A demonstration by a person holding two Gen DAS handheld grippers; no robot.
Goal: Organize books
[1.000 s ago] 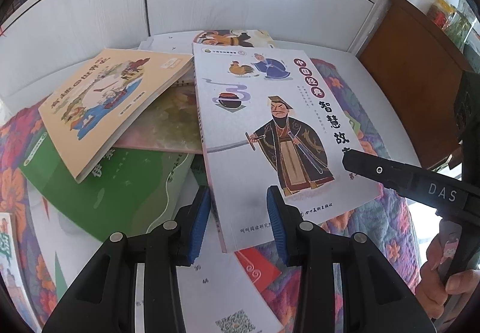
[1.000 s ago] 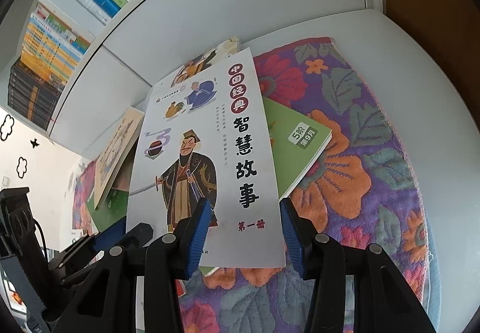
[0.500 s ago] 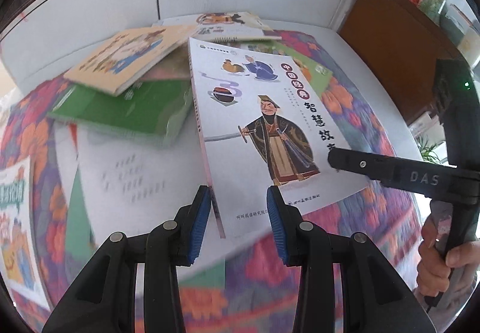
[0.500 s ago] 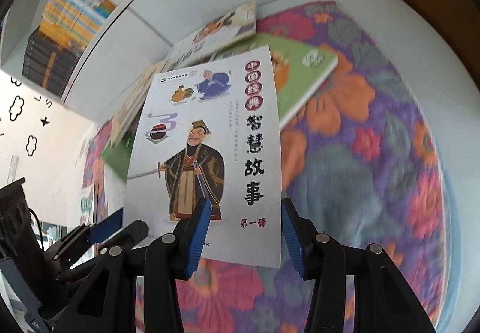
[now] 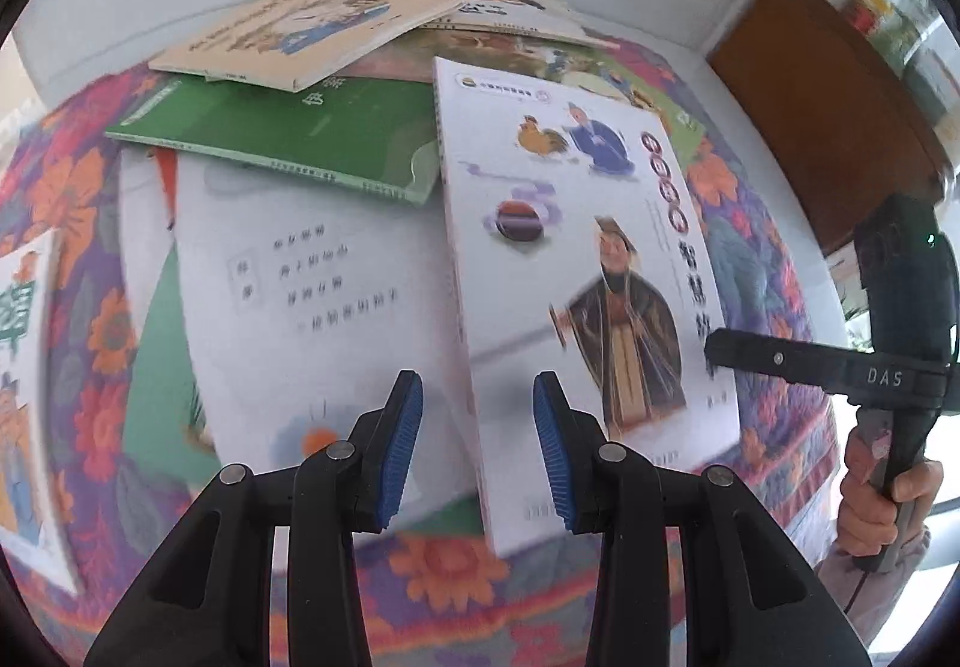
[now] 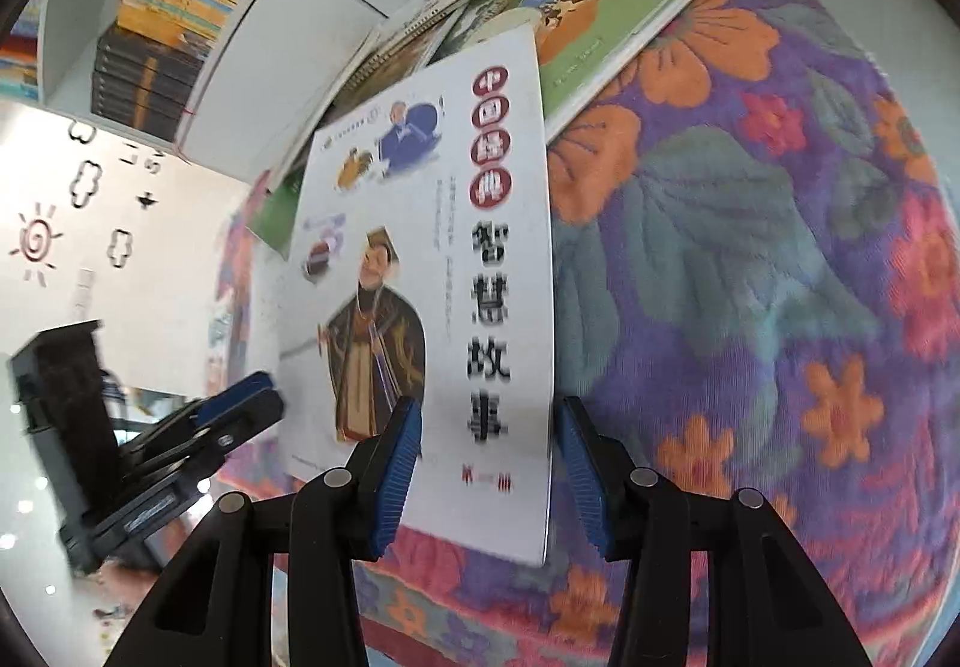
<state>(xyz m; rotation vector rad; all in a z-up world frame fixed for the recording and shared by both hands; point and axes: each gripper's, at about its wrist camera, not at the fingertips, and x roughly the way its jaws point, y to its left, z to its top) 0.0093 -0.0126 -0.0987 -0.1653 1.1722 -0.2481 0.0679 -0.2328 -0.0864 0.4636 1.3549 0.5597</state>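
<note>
Left gripper (image 5: 477, 439): jaws part open astride near left edge of white storybook (image 5: 576, 271); pad contact not discernible. Right gripper (image 6: 489, 463): jaws part open over near right corner of same book; grip likewise unclear. Storybook raised above floral cloth (image 6: 750, 259), right of green book (image 5: 282, 138) and tan book (image 5: 300, 33) heaped at far side.

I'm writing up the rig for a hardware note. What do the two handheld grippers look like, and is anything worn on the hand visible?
Both are black plastic two-finger tools. The left gripper has ribbed blue pads and round silver screws along its finger arms; the right gripper matches. Seen from the left wrist view, the right one carries white "DAS" lettering, a boxy dark body with a small green light, and a handle held by a hand; a light sleeve cuff shows below.
</note>
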